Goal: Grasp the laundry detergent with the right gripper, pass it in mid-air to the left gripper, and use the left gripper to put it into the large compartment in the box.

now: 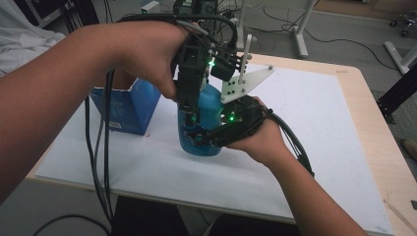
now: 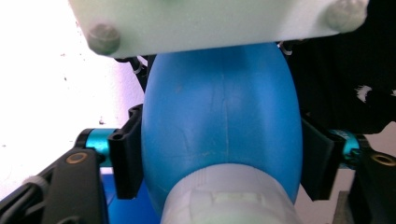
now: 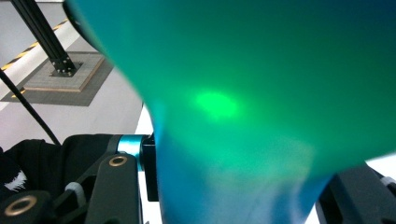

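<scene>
A light wooden table [image 1: 366, 105] fills the middle of the high view, nearly all of it covered by a white board [image 1: 305, 137]. On the board, left of centre, stands a blue bottle [image 1: 209, 110]; just beside it, toward the left, stands an open blue carton [image 1: 129, 110].

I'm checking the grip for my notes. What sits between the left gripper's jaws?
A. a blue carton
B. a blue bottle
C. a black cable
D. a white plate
B: in the left gripper view the blue bottle fills the gap, both black pads pressed against its sides.
</scene>
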